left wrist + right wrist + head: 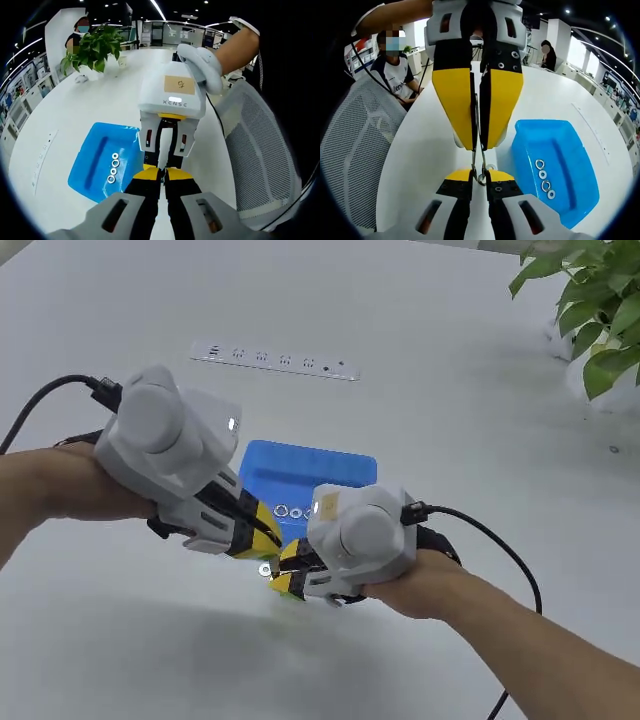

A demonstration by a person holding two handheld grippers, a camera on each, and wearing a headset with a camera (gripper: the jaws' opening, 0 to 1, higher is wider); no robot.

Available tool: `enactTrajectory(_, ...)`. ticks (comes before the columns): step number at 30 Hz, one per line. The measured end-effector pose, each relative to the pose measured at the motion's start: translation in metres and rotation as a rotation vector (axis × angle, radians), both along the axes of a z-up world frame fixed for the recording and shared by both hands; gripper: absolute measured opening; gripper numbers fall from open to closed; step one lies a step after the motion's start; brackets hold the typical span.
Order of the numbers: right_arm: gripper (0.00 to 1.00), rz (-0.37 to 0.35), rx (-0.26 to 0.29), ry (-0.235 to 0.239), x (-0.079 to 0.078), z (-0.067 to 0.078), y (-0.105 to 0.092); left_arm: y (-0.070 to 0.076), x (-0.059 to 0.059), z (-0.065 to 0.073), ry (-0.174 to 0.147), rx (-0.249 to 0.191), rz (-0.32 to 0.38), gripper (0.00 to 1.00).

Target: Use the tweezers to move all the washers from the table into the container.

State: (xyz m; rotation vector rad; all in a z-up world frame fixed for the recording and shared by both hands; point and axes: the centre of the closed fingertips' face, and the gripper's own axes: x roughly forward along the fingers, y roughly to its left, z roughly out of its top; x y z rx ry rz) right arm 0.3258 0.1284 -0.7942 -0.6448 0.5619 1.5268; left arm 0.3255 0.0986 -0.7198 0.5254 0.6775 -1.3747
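My left gripper point(262, 530) and right gripper point(288, 572) meet tip to tip in front of the blue container point(330, 468). Thin metal tweezers point(478, 125) run between the left gripper's point(477, 145) yellow jaws down into the right gripper's point(480, 176) own jaws; both are shut on them. A washer point(481, 178) sits at the tweezers' lower end; I cannot tell whether it is pinched. In the head view, a washer point(265, 570) lies on the white table under the jaws. Several washers point(544, 179) lie in a row inside the container point(570, 150), also washers point(113, 168) in the container point(95, 160).
A white power strip point(275, 360) lies beyond the container. A potted plant point(590, 310) stands at the table's far right corner. A mesh chair point(260, 160) is beside the table edge. Cables trail from both grippers. People sit in the background.
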Motion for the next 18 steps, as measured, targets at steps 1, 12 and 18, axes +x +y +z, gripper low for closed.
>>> enactTrajectory(1, 0.12, -0.001, 0.000, 0.001, -0.0001, -0.0009, 0.0000, 0.0001, 0.0000, -0.0007, 0.001, 0.000, 0.001, 0.07)
enactTrajectory(12, 0.12, -0.004, 0.003, 0.009, -0.0003, -0.0039, 0.0006, -0.0006, 0.0011, -0.0033, 0.008, -0.006, 0.007, 0.07)
enactTrajectory(18, 0.10, -0.019, 0.000, 0.021, 0.0018, -0.0058, -0.0006, -0.0038, 0.0031, -0.0032, 0.008, -0.013, 0.009, 0.06)
